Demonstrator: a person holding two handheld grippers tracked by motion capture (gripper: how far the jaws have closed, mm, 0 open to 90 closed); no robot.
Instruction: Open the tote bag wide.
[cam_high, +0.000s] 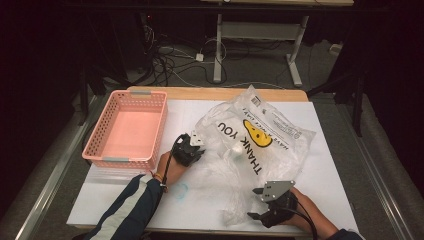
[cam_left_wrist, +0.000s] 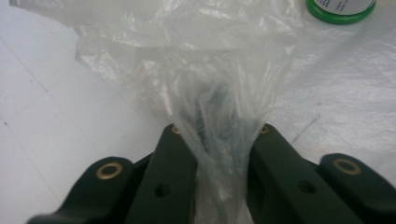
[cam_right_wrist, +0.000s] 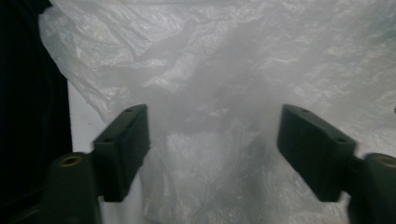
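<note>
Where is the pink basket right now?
In the high view, the pink basket sits at the table's far left, apart from the plastic bag, beyond the left gripper.

The left gripper (cam_high: 191, 146) and right gripper (cam_high: 260, 206) are black, each trailing a black cable; brass screws sit at six o'clock. The left sleeve (cam_high: 129, 207) is navy with a pale stripe.

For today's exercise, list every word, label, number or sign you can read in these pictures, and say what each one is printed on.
"THANK YOU": black letters on the clear plastic bag, upside down in the high view, beside a yellow smiley face.
A line of small print curving past the smiley: too small to read.
White label near the bag's far edge: too small to read.
Green-rimmed container in the left gripper view: its print is blurred.
</note>
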